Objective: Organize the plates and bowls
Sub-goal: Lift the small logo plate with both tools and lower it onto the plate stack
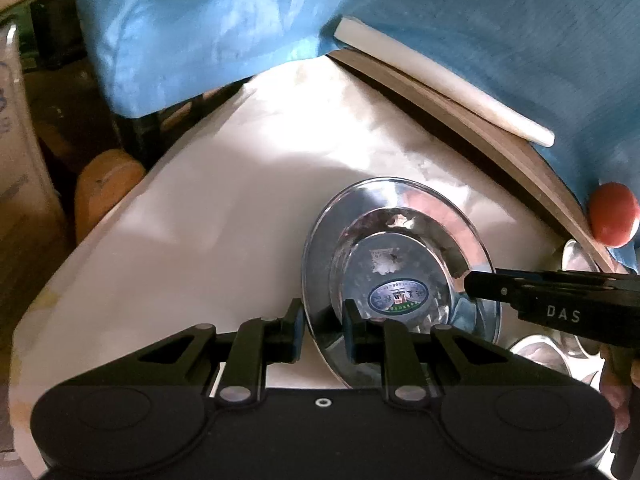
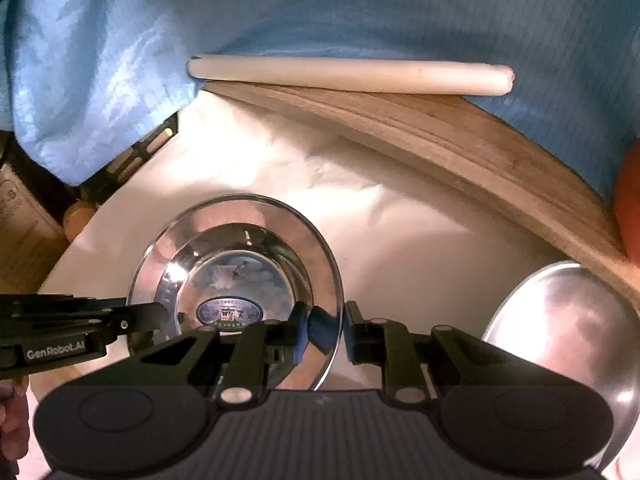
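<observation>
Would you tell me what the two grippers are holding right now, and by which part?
Both pinch the rim of the steel plate: the left gripper at one edge, the right gripper at the opposite edge.

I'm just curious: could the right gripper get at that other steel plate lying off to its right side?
Probably yes, but not right now. The second plate lies bare on the white paper with nothing between, yet the right gripper has its jaws on the rim of the stickered plate.

Shiny silver bowl [image 2: 236, 264], blue cloth [image 2: 360, 12]
</observation>
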`<act>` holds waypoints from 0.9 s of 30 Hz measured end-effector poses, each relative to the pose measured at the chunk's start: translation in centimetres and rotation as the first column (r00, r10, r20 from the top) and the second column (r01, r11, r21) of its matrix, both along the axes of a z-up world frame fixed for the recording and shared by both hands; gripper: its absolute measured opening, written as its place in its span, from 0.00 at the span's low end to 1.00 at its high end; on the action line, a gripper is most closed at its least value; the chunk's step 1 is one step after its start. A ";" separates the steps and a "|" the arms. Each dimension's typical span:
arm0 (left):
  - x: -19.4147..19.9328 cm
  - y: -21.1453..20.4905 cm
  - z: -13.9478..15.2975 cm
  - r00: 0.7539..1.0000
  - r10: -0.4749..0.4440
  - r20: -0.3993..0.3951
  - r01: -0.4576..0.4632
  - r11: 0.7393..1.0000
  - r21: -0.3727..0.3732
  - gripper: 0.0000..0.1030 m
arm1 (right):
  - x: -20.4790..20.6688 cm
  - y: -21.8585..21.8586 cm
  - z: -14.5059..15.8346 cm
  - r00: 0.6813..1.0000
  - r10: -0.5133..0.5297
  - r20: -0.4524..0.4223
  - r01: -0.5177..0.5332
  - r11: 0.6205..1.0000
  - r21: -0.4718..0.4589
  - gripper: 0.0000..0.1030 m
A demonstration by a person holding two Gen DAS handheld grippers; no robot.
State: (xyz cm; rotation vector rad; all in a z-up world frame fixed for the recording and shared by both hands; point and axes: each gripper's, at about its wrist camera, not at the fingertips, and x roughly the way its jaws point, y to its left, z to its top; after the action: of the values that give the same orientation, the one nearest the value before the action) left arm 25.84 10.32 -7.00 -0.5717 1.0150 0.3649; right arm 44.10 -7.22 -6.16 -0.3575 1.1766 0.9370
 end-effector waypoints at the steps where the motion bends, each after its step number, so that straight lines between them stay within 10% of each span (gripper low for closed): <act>1: -0.1 0.0 0.1 1.000 0.004 -0.001 -0.004 1.000 0.005 0.20 | -0.3 0.0 0.1 1.000 0.005 0.006 -0.005 1.000 0.006 0.20; 15: -0.9 -0.2 3.6 0.997 0.010 0.082 -0.013 0.999 0.043 0.20 | -1.5 -1.7 3.9 0.996 -0.040 0.076 0.032 0.994 0.106 0.20; 27: 0.3 -4.8 5.0 0.981 -0.159 0.110 0.156 0.987 0.035 0.20 | -1.9 -9.0 5.2 0.980 -0.190 0.062 0.180 0.975 0.129 0.20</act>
State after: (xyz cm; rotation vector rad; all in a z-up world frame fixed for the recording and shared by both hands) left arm 26.18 5.49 -2.04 -0.4795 0.9383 0.2036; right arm 42.15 -16.27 -0.91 -0.1783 1.0595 0.8218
